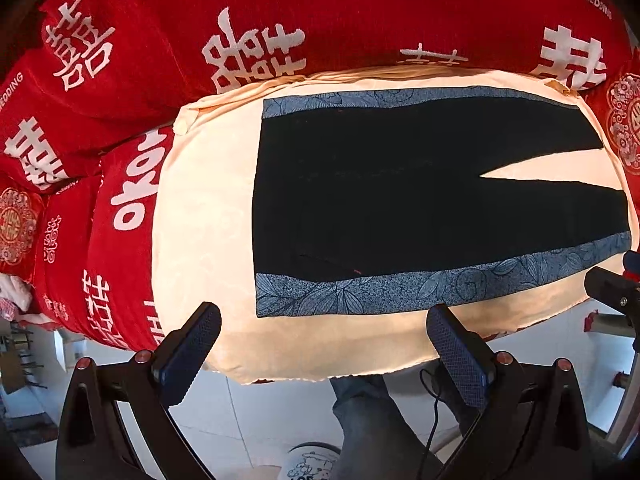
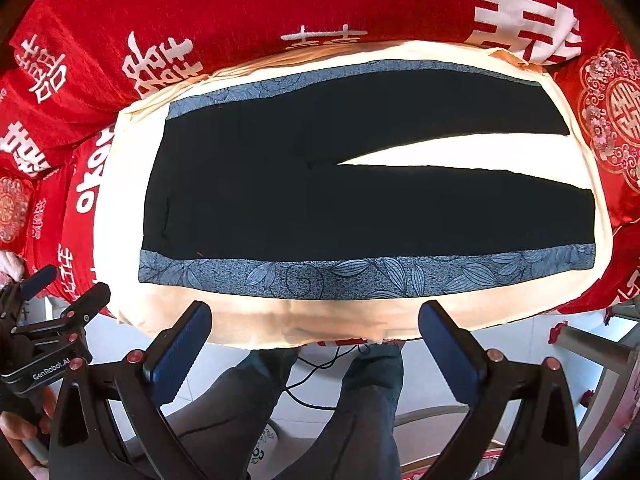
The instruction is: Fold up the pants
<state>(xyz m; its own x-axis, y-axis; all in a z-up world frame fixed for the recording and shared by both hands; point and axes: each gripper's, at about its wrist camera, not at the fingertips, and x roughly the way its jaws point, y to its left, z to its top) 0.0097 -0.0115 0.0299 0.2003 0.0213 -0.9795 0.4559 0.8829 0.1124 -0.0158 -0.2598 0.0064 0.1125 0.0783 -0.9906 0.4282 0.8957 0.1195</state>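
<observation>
Around the flat pants (image 2: pixel 360 204) lie red cushions (image 2: pixel 320 4); both grippers (image 1: pixel 322 342) (image 2: pixel 314 338) hover nearby, jaws spread, empty.

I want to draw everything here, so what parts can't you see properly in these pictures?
- Pants: leg ends run to the frame edge in the left wrist view; black cloth is too dark to show pockets or seams.
- Cream cloth: whatever lies under it is covered.
- Red blanket: its white words are cut off by the top edge.
- Left gripper and right gripper: open; their handles are out of view.
</observation>
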